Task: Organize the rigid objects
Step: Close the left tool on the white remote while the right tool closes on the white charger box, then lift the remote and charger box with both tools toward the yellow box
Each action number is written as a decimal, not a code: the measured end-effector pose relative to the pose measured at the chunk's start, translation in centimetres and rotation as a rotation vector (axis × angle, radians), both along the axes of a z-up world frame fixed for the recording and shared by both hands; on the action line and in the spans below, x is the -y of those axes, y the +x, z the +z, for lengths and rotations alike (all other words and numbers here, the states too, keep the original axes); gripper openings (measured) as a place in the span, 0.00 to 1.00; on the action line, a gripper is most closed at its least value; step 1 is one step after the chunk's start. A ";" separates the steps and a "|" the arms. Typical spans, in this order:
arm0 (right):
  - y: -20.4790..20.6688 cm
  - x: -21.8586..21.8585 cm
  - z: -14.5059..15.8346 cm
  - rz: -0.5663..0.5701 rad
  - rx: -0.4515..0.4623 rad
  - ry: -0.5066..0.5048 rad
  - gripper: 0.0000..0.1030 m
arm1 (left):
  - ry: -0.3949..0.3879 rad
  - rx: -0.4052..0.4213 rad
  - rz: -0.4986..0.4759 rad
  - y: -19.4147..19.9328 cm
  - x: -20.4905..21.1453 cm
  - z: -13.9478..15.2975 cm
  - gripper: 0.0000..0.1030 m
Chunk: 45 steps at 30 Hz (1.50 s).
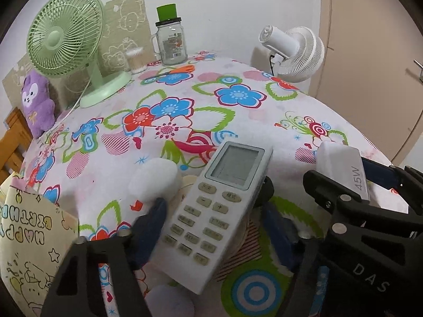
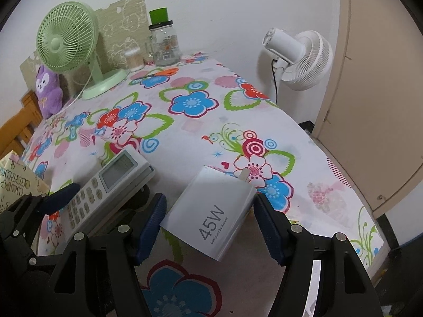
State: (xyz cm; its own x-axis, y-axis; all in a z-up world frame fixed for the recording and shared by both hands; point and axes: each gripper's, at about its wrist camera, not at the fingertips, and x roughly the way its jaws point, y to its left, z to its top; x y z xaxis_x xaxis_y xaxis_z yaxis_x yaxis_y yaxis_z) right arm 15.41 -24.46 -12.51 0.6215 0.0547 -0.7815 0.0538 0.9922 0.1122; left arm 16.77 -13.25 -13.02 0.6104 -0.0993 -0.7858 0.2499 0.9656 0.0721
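White plastic is filling both grips: the left tool [image 1: 211, 211] is clamping a remote control [image 1: 219, 206] above the floral desk [image 1: 238, 121], the right tool [image 2: 208, 222] clamping a 45W charger [image 2: 211, 211] beside it, a green fan [image 1: 66, 34] standing far behind.

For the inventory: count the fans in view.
2. The green fan stands on the table's far left corner; the white fan stands beyond the table's right edge. Others may be hidden.
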 end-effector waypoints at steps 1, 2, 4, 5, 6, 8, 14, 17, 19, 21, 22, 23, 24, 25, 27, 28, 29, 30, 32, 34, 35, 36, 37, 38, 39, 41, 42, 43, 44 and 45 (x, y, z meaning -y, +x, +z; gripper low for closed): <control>0.1 0.0 0.0 0.000 -0.001 -0.001 0.68 | 0.002 -0.007 -0.005 0.0 0.1 0.0 0.57; 0.1 0.0 0.0 0.000 -0.003 0.000 0.68 | 0.006 -0.008 -0.007 0.0 0.2 0.0 0.56; 0.1 0.1 -0.1 0.001 -0.005 0.004 0.68 | 0.009 -0.011 -0.011 -0.2 0.3 0.1 0.52; 0.0 0.1 -0.1 0.001 -0.005 0.006 0.68 | 0.007 -0.012 -0.015 -0.3 0.4 0.1 0.51; 0.0 0.2 -0.1 0.001 -0.005 0.007 0.68 | 0.003 -0.015 -0.018 -0.4 0.4 0.2 0.50; -0.1 0.2 -0.1 0.003 -0.006 0.007 0.68 | 0.001 -0.018 -0.020 -0.7 0.4 0.2 0.48; -0.8 -0.4 -0.1 0.019 -0.010 0.004 0.68 | -0.018 -0.024 -0.011 -1.9 -0.2 0.3 0.47; -1.1 -0.7 0.0 0.031 -0.008 0.005 0.68 | -0.024 -0.023 -0.001 -2.5 -0.6 0.5 0.47; -1.4 -1.0 0.2 0.036 -0.006 0.008 0.68 | -0.027 -0.019 0.006 -2.9 -0.9 0.7 0.47; -1.8 -1.3 0.4 0.041 -0.001 0.008 0.68 | -0.028 -0.013 0.012 -3.3 -1.1 0.9 0.47; -1.9 -1.4 0.5 0.044 0.001 0.008 0.68 | -0.029 -0.011 0.014 -3.5 -1.2 1.0 0.47; -2.0 -1.5 0.6 0.045 0.003 0.007 0.68 | -0.030 -0.009 0.015 -3.7 -1.3 1.1 0.47; -2.2 -1.6 0.7 0.047 0.006 0.005 0.68 | -0.032 -0.007 0.016 -3.8 -1.4 1.2 0.47; -2.4 -1.7 0.9 0.048 0.008 0.003 0.68 | -0.034 -0.005 0.016 -4.0 -1.5 1.3 0.47; -2.7 -2.0 1.1 0.051 0.013 0.000 0.68 | -0.037 -0.001 0.015 -4.4 -1.6 1.5 0.47; -2.9 -2.0 1.2 0.052 0.014 -0.001 0.68 | -0.039 0.002 0.014 -4.6 -1.6 1.6 0.47; -3.0 -2.1 1.4 0.052 0.017 -0.004 0.68 | -0.041 0.002 0.014 -4.8 -1.6 1.6 0.47; -3.2 -2.2 1.5 0.054 0.018 -0.006 0.68 | -0.045 0.001 0.014 -4.9 -1.7 1.6 0.47; -3.6 -2.5 1.6 0.062 0.019 -0.012 0.68 | -0.046 -0.003 0.016 -5.2 -1.7 1.4 0.47; -4.0 -2.9 1.6 0.072 0.017 -0.015 0.69 | -0.045 -0.008 0.014 -5.5 -1.7 1.1 0.47; -4.1 -3.0 1.5 0.076 0.014 -0.015 0.69 | -0.046 -0.014 0.015 -5.6 -1.8 1.0 0.47; -4.2 -3.1 1.3 0.079 0.009 -0.016 0.69 | -0.050 -0.025 0.017 -5.6 -1.8 0.7 0.47; -4.3 -3.1 1.1 0.082 0.004 -0.016 0.69 | -0.054 -0.037 0.018 -5.6 -1.8 0.4 0.47; -4.3 -3.2 1.0 0.084 -0.003 -0.014 0.69 | -0.057 -0.045 0.020 -5.6 -1.8 0.2 0.47; -4.3 -3.1 0.8 0.084 -0.009 -0.010 0.69 | -0.055 -0.050 0.016 -5.5 -1.7 0.1 0.46; -4.3 -3.0 0.5 0.080 -0.021 -0.003 0.69 | -0.048 -0.056 0.014 -5.4 -1.5 -0.1 0.44; -4.3 -2.9 0.3 0.077 -0.024 -0.002 0.69 | -0.043 -0.055 0.012 -5.3 -1.3 -0.2 0.44; -4.2 -2.8 0.2 0.073 -0.028 -0.002 0.69 | -0.038 -0.054 0.010 -5.2 -1.2 -0.2 0.44; -4.1 -2.7 0.2 0.070 -0.030 -0.001 0.69 | -0.033 -0.053 0.011 -5.0 -1.1 -0.2 0.44; -4.0 -2.6 0.1 0.067 -0.031 0.002 0.69 | -0.029 -0.053 0.010 -4.8 -0.9 -0.3 0.44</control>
